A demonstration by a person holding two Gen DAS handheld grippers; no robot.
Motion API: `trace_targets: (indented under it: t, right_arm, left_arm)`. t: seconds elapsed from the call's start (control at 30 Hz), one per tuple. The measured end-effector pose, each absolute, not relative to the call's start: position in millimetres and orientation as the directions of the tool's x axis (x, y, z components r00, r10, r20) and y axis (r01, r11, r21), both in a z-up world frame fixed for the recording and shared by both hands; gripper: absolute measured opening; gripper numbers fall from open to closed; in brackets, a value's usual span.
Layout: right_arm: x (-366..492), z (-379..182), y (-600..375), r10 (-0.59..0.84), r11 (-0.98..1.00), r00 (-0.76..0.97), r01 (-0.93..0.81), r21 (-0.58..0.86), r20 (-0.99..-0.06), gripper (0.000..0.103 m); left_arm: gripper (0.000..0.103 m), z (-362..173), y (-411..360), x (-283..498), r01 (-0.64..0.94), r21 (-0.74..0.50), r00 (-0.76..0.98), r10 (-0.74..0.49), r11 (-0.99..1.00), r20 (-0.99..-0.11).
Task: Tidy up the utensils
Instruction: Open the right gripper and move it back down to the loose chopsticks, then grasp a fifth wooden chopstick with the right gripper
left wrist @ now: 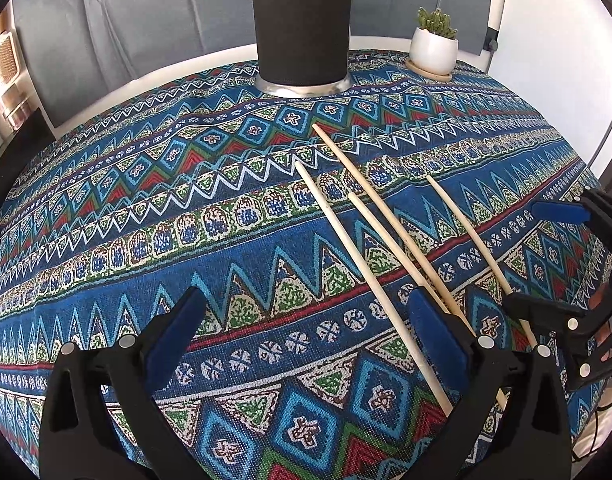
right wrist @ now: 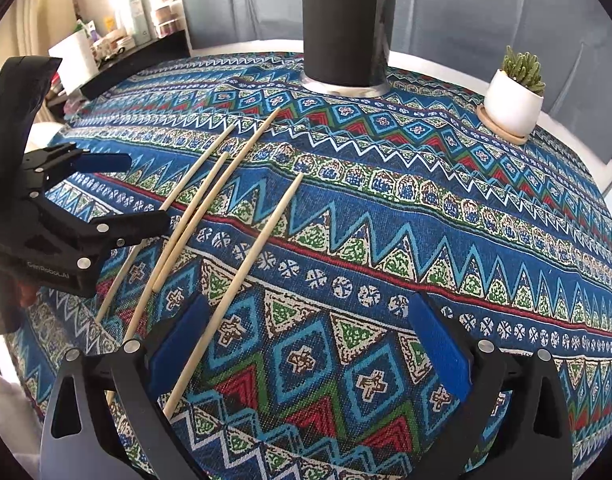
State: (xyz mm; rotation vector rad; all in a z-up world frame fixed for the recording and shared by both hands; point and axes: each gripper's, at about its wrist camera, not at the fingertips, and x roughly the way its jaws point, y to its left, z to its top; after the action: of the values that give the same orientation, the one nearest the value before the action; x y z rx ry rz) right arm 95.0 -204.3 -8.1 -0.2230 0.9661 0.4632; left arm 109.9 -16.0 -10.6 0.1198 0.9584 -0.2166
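Lying loose on the patterned tablecloth [left wrist: 105, 208] are four wooden chopsticks [left wrist: 348, 240], seen between both grippers. The left gripper [left wrist: 306, 320] and right gripper [right wrist: 310, 328] are held spread apart, empty. A black cup [right wrist: 348, 20] is set further back.
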Motion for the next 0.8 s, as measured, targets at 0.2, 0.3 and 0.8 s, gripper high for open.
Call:
trace_targets:
  t: [0.2,0.3,0.8]
  right_arm:
    - [95.0,-8.2,-202.1,0.278,0.882,0.482,-0.471,0.021,-0.831,0.096]
    - [95.4,-8.5,-201.5,0.277,0.884,0.481,-0.466,0.025,-0.831,0.096]
    - [85.1,-0.7,-218.4,0.294,0.884,0.521,-0.467,0.021,-0.801,0.016]
  left_arm:
    - [0.099,-11.3,-17.7,108.7,0.233,0.006,0.556,-0.128,0.973,-0.821]
    - [0.099,-11.4,-17.4,108.6,0.233,0.004,0.556,-0.129,0.973,-0.821]
    - [0.057,-4.6,-2.9,92.0,0.398,0.012,0.539,-0.224,0.917,-0.812]
